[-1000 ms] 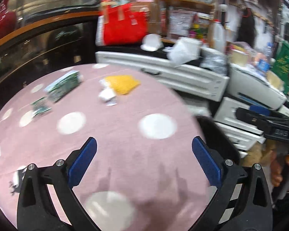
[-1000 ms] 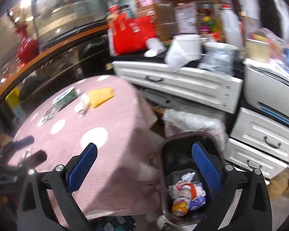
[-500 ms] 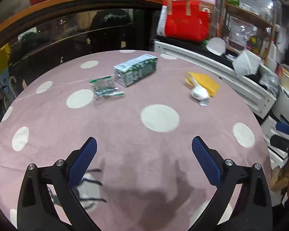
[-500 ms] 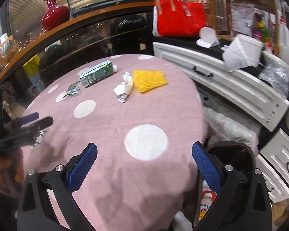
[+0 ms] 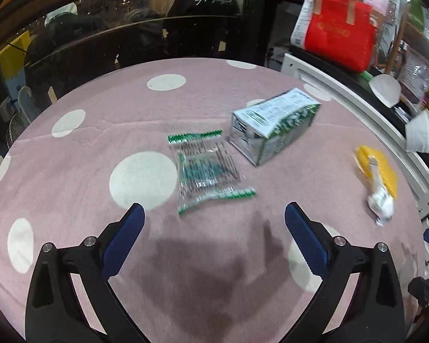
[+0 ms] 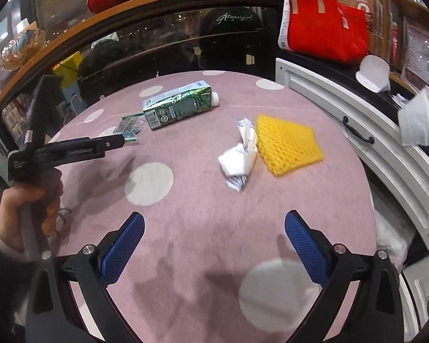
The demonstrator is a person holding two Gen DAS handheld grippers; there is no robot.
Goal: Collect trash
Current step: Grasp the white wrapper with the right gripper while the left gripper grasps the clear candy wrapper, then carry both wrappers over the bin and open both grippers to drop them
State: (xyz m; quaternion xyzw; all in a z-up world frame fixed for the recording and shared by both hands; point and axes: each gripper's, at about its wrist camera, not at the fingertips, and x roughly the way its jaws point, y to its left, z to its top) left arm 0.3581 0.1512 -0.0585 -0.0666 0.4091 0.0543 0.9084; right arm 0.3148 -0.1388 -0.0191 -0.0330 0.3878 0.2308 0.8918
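Trash lies on a pink polka-dot tablecloth [image 5: 71, 171] — clear wrapper [image 5: 207, 171], green carton [image 5: 274, 127], crumpled white wrapper [image 6: 240, 157] touching yellow foam netting [image 6: 289, 145] — while left gripper [image 5: 214, 223] and right gripper [image 6: 214, 228] hover above, both spread wide, holding nothing.

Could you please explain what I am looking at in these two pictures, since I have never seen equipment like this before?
A person holds a hand-operated two-finger gripper in each hand, and each gripper carries a wide-angle camera looking along its blue-padded fingers. One picture is from the left gripper, the other from the right gripper. Both are open and hold nothing. In the right view, the person's hand grips the other tool's handle. Below is a round table with a pink, white-dotted cloth. On it lie a green carton, a clear green-edged wrapper, a yellow foam net and a crumpled white wrapper touching the net.
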